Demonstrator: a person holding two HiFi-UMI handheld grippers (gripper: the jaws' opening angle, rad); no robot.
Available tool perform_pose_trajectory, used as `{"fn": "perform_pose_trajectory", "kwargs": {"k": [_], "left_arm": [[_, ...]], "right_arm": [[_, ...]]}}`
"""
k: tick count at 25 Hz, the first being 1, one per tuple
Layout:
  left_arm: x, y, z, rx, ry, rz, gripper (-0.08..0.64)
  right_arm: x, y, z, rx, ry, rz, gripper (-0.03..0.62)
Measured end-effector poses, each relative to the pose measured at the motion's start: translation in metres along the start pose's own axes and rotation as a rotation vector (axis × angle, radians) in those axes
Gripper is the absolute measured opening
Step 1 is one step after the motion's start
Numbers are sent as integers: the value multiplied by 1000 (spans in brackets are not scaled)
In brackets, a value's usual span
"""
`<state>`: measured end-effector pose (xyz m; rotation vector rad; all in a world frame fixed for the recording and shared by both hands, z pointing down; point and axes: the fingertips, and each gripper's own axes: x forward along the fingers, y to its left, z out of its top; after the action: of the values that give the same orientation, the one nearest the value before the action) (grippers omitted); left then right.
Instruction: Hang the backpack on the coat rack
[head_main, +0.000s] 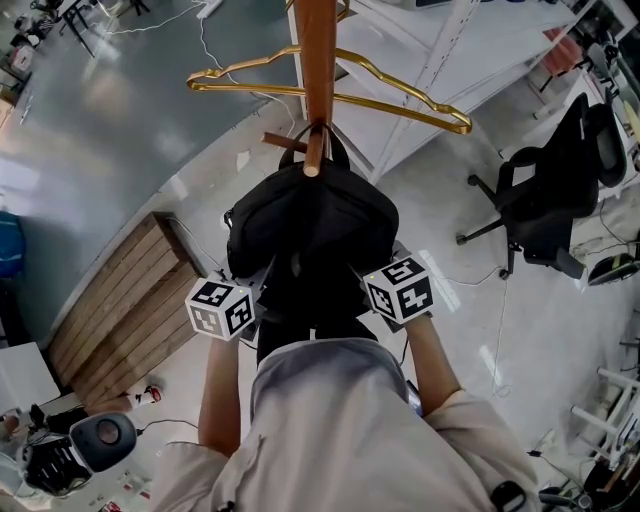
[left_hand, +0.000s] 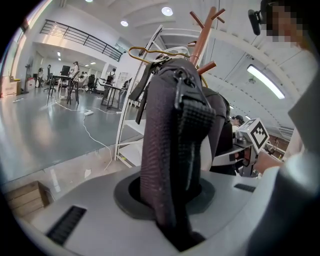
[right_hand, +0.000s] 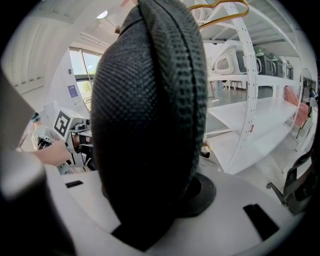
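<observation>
Done: black fabric backpack (head_main: 312, 225) hung at brown wooden coat rack (head_main: 317, 60), handle apparently over a peg (head_main: 314, 160) | Tools: left gripper (left_hand: 172, 200) and right gripper (right_hand: 145, 200) each clamped backpack fabric | Left: likely only releasing.

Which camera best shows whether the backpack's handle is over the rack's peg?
Head view: the handle loops over a peg on the coat rack. Left gripper view shows the backpack beside the pegs, loop unclear; right gripper view, only fabric.
</observation>
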<state>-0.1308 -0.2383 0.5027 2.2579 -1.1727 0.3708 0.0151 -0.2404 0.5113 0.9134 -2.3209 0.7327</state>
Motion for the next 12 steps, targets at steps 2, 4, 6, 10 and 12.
{"fn": "perform_pose_trajectory", "kwargs": {"k": [2, 4, 6, 10, 12], "left_arm": [[2, 1, -3, -23, 5, -4, 75], [3, 1, -5, -45, 9, -7, 75], [7, 3, -6, -51, 10, -10, 77], [15, 6, -7, -53, 11, -17, 77], [20, 8, -6, -53, 12, -20, 75]], "right_arm": [[2, -1, -2, 5, 8, 2, 156], [3, -2, -4, 11, 16, 4, 156], [5, -6, -4, 12, 18, 2, 156], [9, -12, -5, 16, 20, 0, 158], [11, -16, -5, 20, 19, -2, 159]]}}
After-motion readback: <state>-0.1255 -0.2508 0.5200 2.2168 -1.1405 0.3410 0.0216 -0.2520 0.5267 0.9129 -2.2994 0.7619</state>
